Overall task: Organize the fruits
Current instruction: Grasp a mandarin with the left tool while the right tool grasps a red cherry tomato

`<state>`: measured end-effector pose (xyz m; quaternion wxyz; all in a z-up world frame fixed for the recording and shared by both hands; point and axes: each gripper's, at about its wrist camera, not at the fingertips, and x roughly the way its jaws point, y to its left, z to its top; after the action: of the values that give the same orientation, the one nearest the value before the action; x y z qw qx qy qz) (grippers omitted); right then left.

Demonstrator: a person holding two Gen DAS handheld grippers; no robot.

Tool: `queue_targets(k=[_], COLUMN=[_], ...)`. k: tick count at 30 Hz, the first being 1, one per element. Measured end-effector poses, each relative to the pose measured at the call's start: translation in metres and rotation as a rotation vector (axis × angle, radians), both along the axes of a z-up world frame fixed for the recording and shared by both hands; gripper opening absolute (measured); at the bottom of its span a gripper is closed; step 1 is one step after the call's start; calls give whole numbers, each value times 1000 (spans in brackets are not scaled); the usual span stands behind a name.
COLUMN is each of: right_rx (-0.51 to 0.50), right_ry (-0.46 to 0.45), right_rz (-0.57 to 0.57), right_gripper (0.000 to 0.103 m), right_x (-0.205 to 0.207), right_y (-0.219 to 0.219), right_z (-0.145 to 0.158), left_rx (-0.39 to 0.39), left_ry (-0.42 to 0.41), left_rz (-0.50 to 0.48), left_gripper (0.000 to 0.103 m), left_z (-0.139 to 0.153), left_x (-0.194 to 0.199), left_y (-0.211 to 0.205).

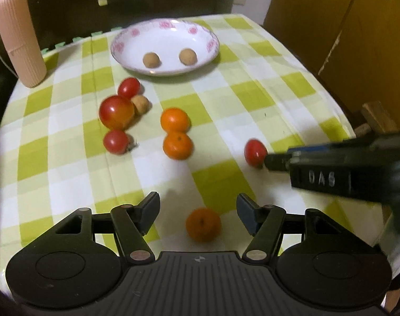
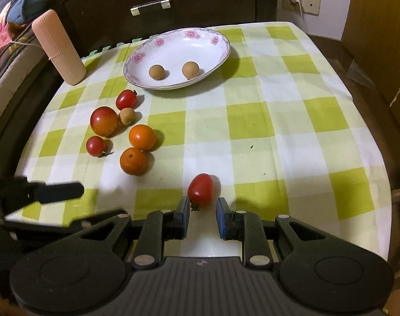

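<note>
- My left hand-held gripper [image 1: 198, 214] stands apart, an orange [image 1: 203, 224] loose between its fingers.
- My right hand-held gripper [image 2: 202, 217] is nearly together; cherry tomato [image 2: 200, 189] just ahead, ungripped.

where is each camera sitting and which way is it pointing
Left wrist: on the left gripper, angled down across the checked table toward the plate; its fingers flank an orange, and the right gripper enters from the right.
Right wrist: on the right gripper, angled down likewise; a red tomato at its fingertips, the left gripper at left.
Shared: plate, tomato, pink cylinder.
</note>
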<state>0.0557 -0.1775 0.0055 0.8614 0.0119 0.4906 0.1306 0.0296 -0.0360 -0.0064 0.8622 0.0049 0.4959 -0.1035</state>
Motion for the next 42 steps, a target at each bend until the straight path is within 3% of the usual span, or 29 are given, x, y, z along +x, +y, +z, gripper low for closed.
queue_targets(k=[7,14,17,34,42], right_rx=[14,34,40,76,79], right_ry=[0,0,1,34,33], right_rz=[-17,-35,-43,-104,-78], right_gripper=[25,26,26,27,43], right_x=[-2,1,3,17,29], right_y=[-6,-13,-15,-25,-10], right_z=[1,2,1,-7,-13], left_rx=[64,90,90,86,69], left_ry=[6,21,17,16,20], left_rz=[-26,-37,-45,31,38], left_gripper=[69,45,40,40,46], left_z=[-15,-25,-25,-21,-24], left_x=[-5,-6,-8,-1,1], left_y=[-10,-11,-13,6,10])
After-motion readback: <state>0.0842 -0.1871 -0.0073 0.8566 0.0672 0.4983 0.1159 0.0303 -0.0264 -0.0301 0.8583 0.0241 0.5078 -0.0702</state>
